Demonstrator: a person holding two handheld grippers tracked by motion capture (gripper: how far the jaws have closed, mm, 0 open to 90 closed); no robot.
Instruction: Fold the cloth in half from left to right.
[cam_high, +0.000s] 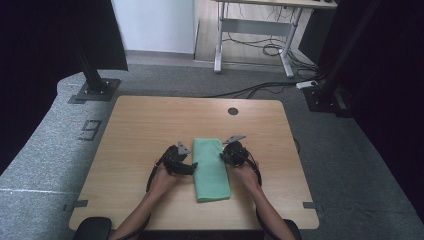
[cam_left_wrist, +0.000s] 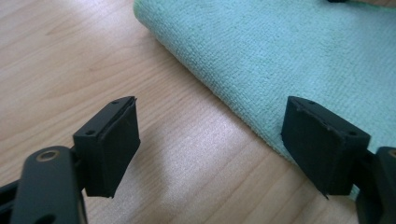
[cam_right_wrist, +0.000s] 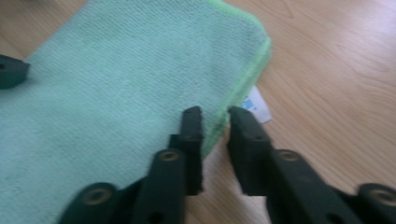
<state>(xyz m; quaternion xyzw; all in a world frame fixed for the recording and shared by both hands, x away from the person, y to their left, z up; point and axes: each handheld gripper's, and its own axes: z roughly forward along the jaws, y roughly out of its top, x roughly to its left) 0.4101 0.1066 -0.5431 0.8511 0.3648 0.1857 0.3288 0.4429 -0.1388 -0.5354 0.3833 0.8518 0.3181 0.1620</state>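
Item: folded green cloth (cam_high: 211, 169), mid-tabletop (cam_high: 140, 125) toward my near edge, long axis running away from me, flanked by my left tool (cam_left_wrist: 210, 144), spread apart and empty at its left long side, and my right tool (cam_right_wrist: 215, 122), slightly parted astride its right hem.

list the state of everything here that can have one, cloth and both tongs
green cloth: folded into a long strip, lying flat on the table, held by neither tongs
white label: sticking out from under the cloth's edge, flat on the wood
left tongs: open wide, nothing between the jaws, one jaw over bare wood and the other over the cloth's edge
right tongs: slightly open at the cloth's green edge, with a narrow gap and no pinch
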